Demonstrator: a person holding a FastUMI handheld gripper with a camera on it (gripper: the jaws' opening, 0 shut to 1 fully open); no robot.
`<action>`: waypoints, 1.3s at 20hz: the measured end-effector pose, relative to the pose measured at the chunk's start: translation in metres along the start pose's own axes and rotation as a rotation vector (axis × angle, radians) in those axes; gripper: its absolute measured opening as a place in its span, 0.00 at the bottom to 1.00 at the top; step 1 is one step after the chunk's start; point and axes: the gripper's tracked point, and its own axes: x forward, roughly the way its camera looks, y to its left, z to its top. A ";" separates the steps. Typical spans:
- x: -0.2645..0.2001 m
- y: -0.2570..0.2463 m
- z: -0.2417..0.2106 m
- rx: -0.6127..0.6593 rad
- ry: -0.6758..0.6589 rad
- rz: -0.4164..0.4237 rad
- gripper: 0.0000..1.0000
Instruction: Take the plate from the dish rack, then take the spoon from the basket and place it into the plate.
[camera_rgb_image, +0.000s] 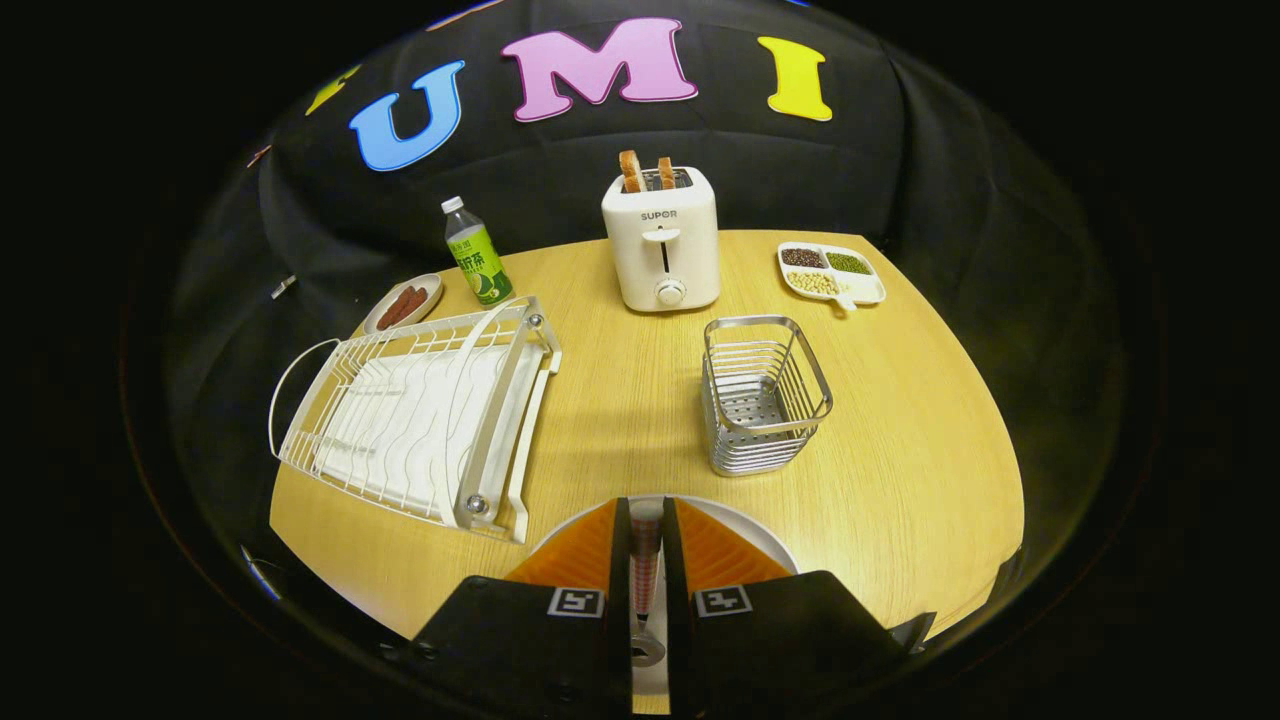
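Observation:
My gripper (646, 525) is shut on the spoon (645, 580), whose patterned handle stands between the two fingers with its metal bowl lower down near the gripper body. Right beneath and just ahead of the fingers lies the white plate (755, 535) on the wooden table, mostly hidden by the fingers. The wire basket (763, 395) stands beyond the fingers, a little to the right, with nothing showing inside it. The white dish rack (420, 420) sits beyond the fingers to the left, with no plate in it.
A white toaster (662, 240) with two bread slices stands at the back of the round wooden table (900, 450). A green bottle (477, 252) and a small dish of sausages (402, 303) are behind the rack. A divided dish of beans (830, 272) lies at the back right.

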 end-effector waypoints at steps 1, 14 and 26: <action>0.000 -0.002 0.004 0.007 -0.008 -0.006 0.19; -0.153 -0.028 0.163 -0.036 -0.563 -0.063 0.99; -0.251 -0.037 0.197 -0.009 -0.714 -0.073 0.99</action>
